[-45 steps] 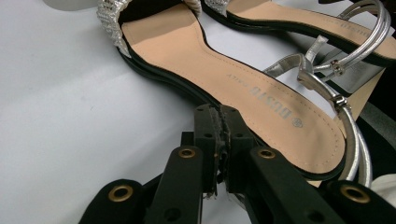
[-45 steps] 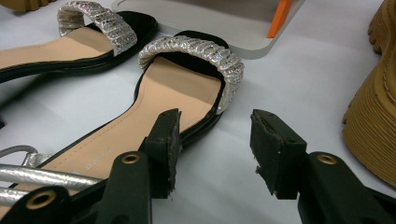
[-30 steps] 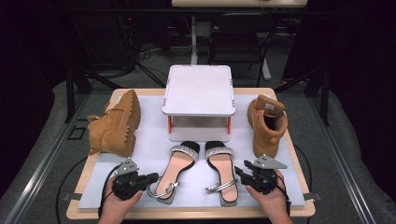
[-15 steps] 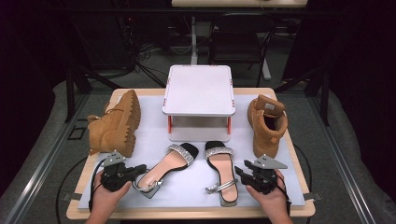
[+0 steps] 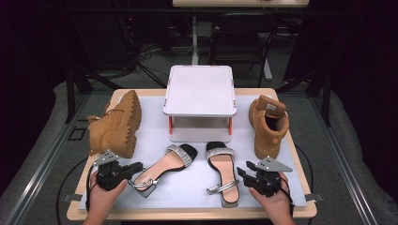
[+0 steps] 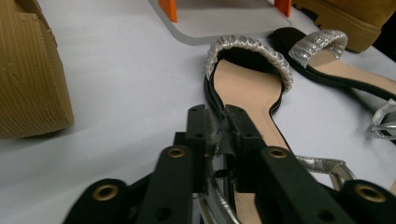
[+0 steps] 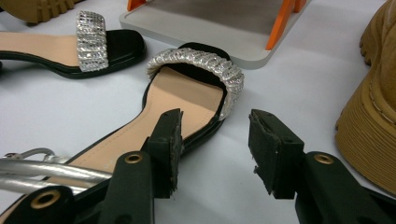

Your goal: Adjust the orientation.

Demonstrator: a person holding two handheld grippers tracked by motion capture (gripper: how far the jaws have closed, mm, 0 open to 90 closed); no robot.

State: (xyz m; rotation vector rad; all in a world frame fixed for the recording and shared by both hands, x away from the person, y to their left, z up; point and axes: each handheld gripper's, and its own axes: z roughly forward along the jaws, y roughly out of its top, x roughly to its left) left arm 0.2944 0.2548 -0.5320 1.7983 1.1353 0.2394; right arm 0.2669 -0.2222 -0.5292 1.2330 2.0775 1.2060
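Note:
Two black sandals with glittery silver toe bands lie on the pale mat. The left sandal [image 5: 166, 164] [image 6: 247, 88] lies slanted, its heel end toward my left gripper [image 5: 134, 167] [image 6: 217, 114]. That gripper's jaws have just been opening: a slim gap shows between the pads, with the sandal's thin silver ankle strap [image 6: 212, 154] still in it. The right sandal [image 5: 223, 168] [image 7: 187, 93] lies straight. My right gripper [image 5: 243, 173] [image 7: 215, 123] stands open beside its right edge, one jaw over the insole, nothing gripped.
A white stand with orange legs [image 5: 199, 91] stands at the middle back. A tan boot [image 5: 117, 124] lies on its side at the left. Another tan boot [image 5: 268, 124] stands upright at the right. The wooden table edge [image 5: 187, 215] runs close to my hands.
My left gripper has moved left and pulled the left sandal's heel with it, so the sandal now lies slanted. The right gripper and right sandal have stayed put.

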